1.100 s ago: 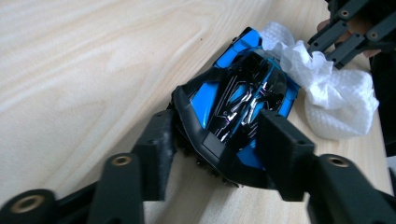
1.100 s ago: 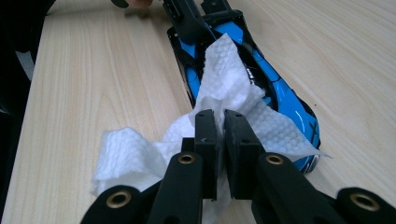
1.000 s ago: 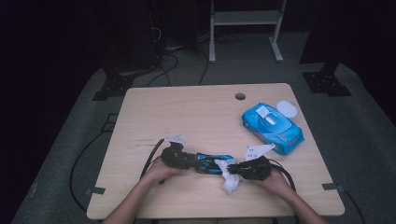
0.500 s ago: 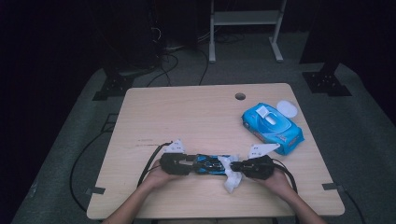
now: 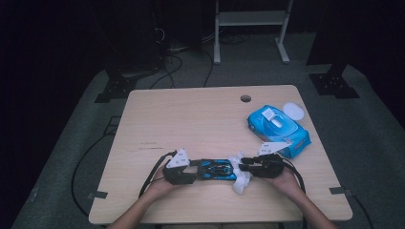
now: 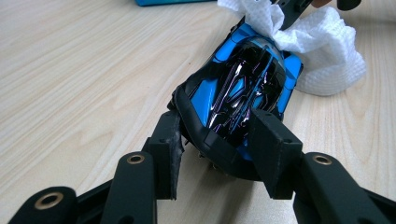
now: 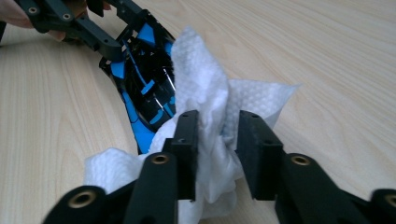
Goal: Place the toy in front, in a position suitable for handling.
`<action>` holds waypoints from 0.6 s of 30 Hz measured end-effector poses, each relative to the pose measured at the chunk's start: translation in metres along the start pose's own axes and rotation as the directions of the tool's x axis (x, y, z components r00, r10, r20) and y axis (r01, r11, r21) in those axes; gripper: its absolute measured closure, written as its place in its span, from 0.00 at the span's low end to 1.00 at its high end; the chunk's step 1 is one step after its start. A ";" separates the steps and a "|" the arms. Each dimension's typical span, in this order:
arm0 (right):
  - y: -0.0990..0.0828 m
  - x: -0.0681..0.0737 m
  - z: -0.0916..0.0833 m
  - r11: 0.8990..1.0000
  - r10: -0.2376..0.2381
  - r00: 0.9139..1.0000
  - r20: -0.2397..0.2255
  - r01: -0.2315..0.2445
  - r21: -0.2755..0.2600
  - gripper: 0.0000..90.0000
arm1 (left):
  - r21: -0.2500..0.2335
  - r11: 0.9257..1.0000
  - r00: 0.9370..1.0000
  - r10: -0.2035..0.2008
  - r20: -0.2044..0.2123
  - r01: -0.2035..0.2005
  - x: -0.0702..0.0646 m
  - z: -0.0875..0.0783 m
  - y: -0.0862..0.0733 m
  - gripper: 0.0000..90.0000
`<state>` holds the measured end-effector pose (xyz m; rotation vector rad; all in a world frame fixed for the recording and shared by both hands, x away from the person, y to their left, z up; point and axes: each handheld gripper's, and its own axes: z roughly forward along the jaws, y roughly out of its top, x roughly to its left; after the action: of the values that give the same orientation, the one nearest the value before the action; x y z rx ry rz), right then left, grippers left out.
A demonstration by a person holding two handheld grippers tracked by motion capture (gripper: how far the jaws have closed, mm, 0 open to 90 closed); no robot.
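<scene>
Lying on the worktop (image 5: pixel 191 119), the blue toy car (image 5: pixel 217 170) sits clamped by the left hand-held gripper (image 5: pixel 191 171); at the car's far end, the right hand-held gripper (image 7: pixel 215 140), jaws just opening, loosely straddles the white wipe (image 7: pixel 205 93).

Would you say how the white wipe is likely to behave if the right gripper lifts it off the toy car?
The white wipe looks crumpled and thin, so it would probably hang limp. It seems very light. Draped over the toy car, it may drag or snag.

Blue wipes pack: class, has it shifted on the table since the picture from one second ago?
No. The blue wipes pack lies exactly where it did, just right of the table's round hole and a little nearer the person.
</scene>
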<state>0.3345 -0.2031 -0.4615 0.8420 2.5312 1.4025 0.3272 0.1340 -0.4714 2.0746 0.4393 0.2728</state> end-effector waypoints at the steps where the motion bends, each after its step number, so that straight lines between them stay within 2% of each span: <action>1: 0.000 -0.002 0.000 1.000 0.011 1.000 -0.002 -0.011 0.001 0.66 | 0.002 1.000 1.000 0.007 -0.002 -0.007 0.000 0.000 0.000 0.61; 2: 0.000 -0.005 0.001 0.999 0.038 0.999 -0.019 -0.038 0.006 0.63 | 0.002 1.000 1.000 0.011 -0.004 -0.011 -0.001 0.000 0.000 0.61; 6: 0.003 -0.012 0.006 0.997 0.078 0.995 -0.065 -0.076 0.027 0.55 | 0.000 1.000 1.000 0.024 -0.010 -0.024 -0.002 0.000 0.000 0.61; 9: 0.006 -0.014 0.014 0.995 0.094 0.988 -0.121 -0.088 0.053 0.53 | -0.002 0.999 0.999 0.034 -0.012 -0.034 -0.002 -0.001 0.000 0.61; 15: 0.006 -0.018 0.023 0.991 0.127 0.976 -0.174 -0.118 0.065 0.51 | -0.004 0.999 0.999 0.048 -0.014 -0.048 -0.003 -0.002 -0.001 0.61; 18: 0.006 -0.018 0.023 0.992 0.122 0.976 -0.181 -0.112 0.065 0.52 | -0.003 0.999 0.999 0.050 -0.011 -0.050 -0.002 -0.002 0.000 0.61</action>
<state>0.3608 -0.1933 -0.4721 0.9254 2.7083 1.5187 0.3248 0.1350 -0.4708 2.0839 0.3939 0.3142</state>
